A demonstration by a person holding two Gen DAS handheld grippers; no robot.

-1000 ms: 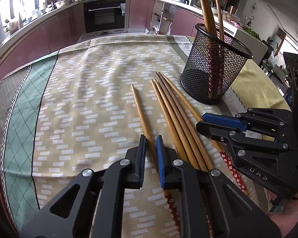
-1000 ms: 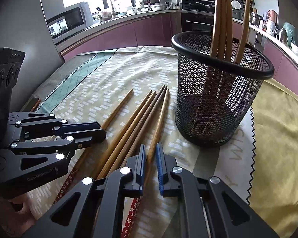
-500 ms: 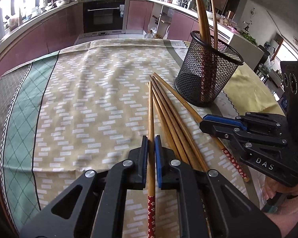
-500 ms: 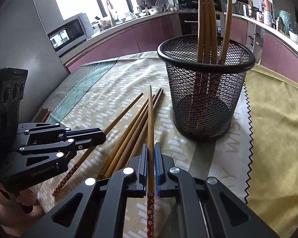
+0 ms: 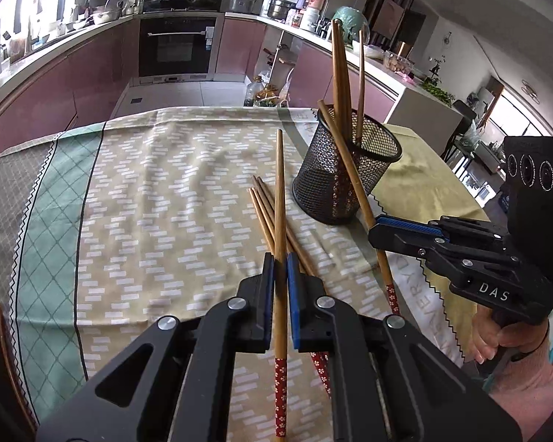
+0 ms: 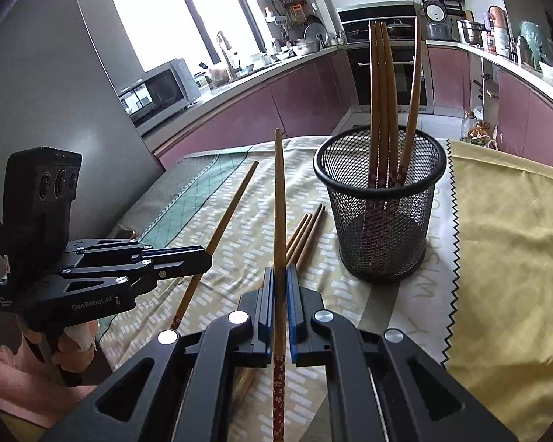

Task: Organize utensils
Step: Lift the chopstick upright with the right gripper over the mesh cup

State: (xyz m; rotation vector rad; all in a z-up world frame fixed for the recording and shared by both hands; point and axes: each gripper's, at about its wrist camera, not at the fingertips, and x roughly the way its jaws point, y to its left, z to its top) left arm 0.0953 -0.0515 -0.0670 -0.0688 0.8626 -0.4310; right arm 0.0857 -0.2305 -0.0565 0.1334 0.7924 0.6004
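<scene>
Kitchen table under a patterned cloth (image 5: 147, 191) — each gripper clamps one chopstick, lifted off the surface.

Left gripper (image 5: 280, 272) is closed tight on a wooden chopstick (image 5: 280, 202) that points ahead, its red flowered end trailing back between the arms; the right gripper (image 6: 280, 283) is likewise pinched on its own chopstick (image 6: 279, 199), the same kind. Loose chopsticks (image 5: 263, 210) lie on the cloth below and between the two tools, just beside the black mesh holder (image 6: 383, 221). That holder stands upright near the seam where the patterned cloth meets a yellow cloth (image 6: 505, 228), with several chopsticks (image 6: 381, 84) already standing in it — leaning against its rim.
</scene>
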